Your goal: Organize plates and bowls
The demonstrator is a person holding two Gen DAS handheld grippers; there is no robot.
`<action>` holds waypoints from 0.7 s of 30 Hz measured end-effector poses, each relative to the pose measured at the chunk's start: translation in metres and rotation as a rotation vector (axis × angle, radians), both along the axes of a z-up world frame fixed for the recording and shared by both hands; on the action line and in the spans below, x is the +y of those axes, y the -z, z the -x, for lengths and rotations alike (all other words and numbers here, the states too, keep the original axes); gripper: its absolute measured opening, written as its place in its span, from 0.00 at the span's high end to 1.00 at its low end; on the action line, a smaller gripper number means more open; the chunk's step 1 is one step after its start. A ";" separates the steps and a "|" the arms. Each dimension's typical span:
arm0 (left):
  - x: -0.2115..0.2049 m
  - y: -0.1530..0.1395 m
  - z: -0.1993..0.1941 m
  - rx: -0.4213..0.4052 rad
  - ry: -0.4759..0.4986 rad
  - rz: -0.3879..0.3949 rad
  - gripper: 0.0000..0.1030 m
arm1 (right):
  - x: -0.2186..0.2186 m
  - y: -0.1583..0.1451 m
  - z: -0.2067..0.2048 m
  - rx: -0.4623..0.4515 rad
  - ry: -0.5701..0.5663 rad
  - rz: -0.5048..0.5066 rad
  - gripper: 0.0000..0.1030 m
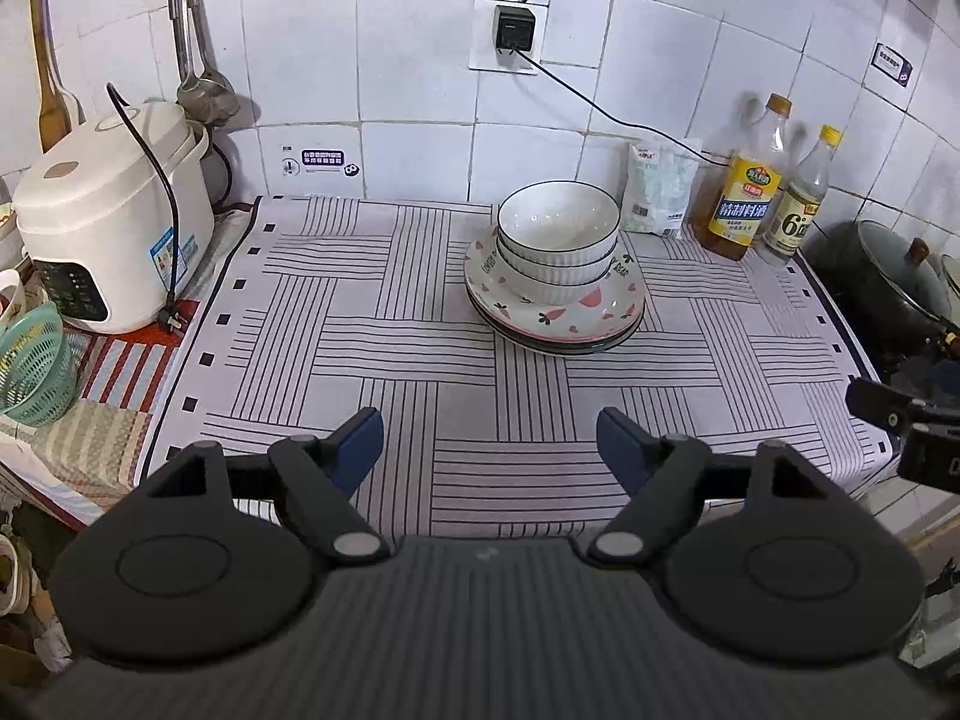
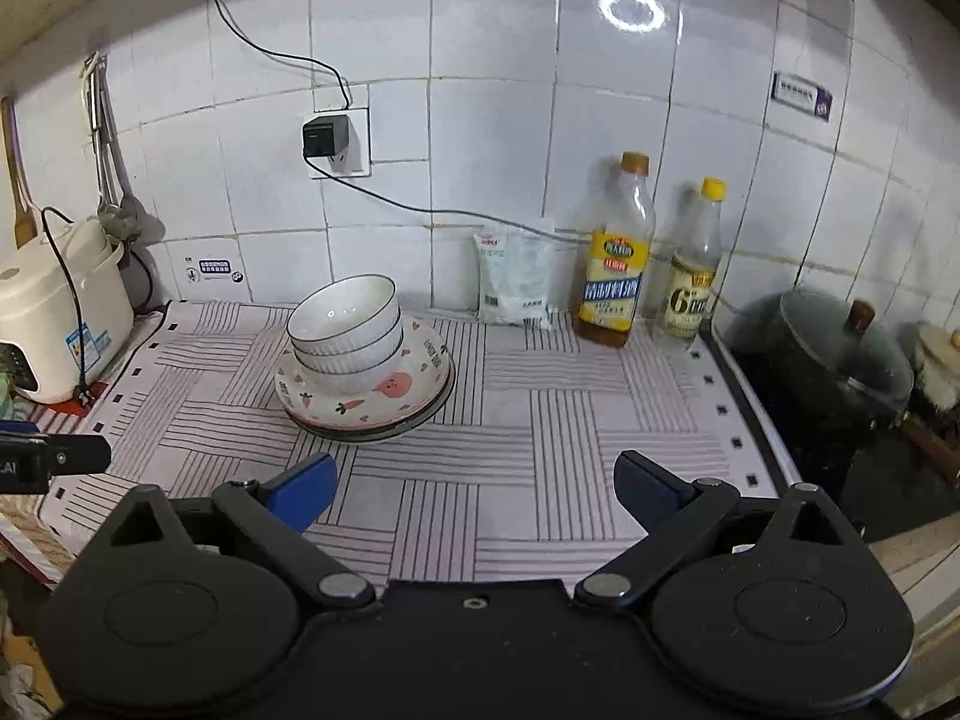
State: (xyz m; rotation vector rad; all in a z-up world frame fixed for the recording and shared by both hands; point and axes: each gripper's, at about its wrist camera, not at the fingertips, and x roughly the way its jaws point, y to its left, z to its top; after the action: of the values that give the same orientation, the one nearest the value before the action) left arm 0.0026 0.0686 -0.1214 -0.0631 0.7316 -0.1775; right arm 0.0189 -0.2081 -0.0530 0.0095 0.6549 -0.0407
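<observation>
Three white ribbed bowls (image 1: 558,240) (image 2: 347,330) sit nested on a stack of plates (image 1: 555,315) (image 2: 366,405); the top plate has pink fruit prints. The stack rests on the striped cloth (image 1: 390,360) (image 2: 540,420) toward the back of the counter. My left gripper (image 1: 489,450) hovers open over the cloth's near part, well short of the stack, with nothing between its blue pads. My right gripper (image 2: 474,492) is also open and empty, near the cloth's front edge, with the stack ahead and to its left. Part of the right gripper (image 1: 900,426) shows at the left wrist view's right edge.
A white rice cooker (image 1: 108,216) (image 2: 54,312) stands at the left with a green basket (image 1: 30,360) in front. A salt bag (image 1: 660,189) (image 2: 516,276) and two bottles (image 1: 750,180) (image 2: 618,252) line the back wall. A dark lidded pot (image 1: 882,282) (image 2: 822,372) sits on the right.
</observation>
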 end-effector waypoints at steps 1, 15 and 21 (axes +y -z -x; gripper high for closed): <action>0.000 0.000 0.001 -0.002 0.001 0.003 0.23 | -0.001 0.001 0.000 0.002 -0.002 -0.016 0.02; -0.003 0.001 0.004 -0.030 -0.031 -0.018 0.10 | 0.004 0.004 0.000 0.009 -0.004 -0.029 0.03; -0.002 0.000 0.007 -0.045 -0.047 -0.034 0.10 | 0.005 0.004 0.001 0.010 -0.008 -0.026 0.03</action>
State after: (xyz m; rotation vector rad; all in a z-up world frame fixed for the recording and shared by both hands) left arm -0.0047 0.0664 -0.1219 -0.0438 0.6874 -0.1211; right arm 0.0183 -0.2035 -0.0572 0.0314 0.6654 -0.0249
